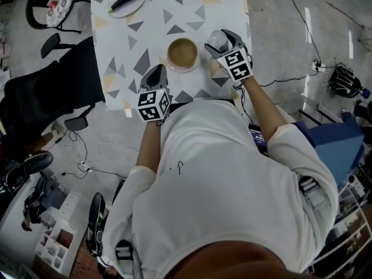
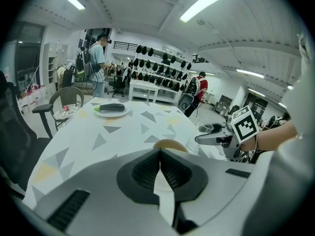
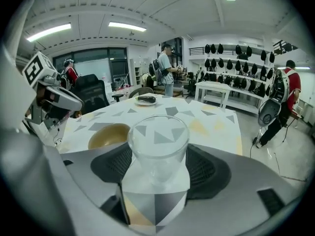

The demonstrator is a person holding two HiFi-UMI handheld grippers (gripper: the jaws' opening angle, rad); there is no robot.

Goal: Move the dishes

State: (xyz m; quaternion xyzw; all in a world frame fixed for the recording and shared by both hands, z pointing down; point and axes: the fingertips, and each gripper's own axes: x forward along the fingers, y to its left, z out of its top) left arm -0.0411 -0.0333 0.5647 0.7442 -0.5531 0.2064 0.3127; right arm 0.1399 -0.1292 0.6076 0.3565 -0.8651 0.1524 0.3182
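Gripping the glass [image 3: 157, 144] is the right gripper [image 1: 220, 41], and that is the hold to watch: its two dark pads [image 3: 211, 173] press on opposite sides of the clear wall, low on the body, a grip that looks chosen to keep the load steady and the rim free; the glass stands upright, mouth up, long axis vertical and square to the line of the jaws, right of centre in the head view, over the near right part of the table [image 1: 192, 4]; whether its base rests on the tabletop or is just off it I cannot tell; just beside it to the left sits the brown bowl [image 1: 182, 53], mouth up on the table and apart from the glass, likely the next dish to go; below and left of the bowl hangs the left gripper [image 1: 156, 77], jaws brought together on nothing, nose aimed toward the bowl, seemingly parked out of the way; well apart, at the upper left of the frame, a white plate [image 1: 135, 9] carries a dark eggplant [image 1: 123, 0], its long axis slanting from lower left to upper right; past the table edge stands a chair [image 1: 49, 4].
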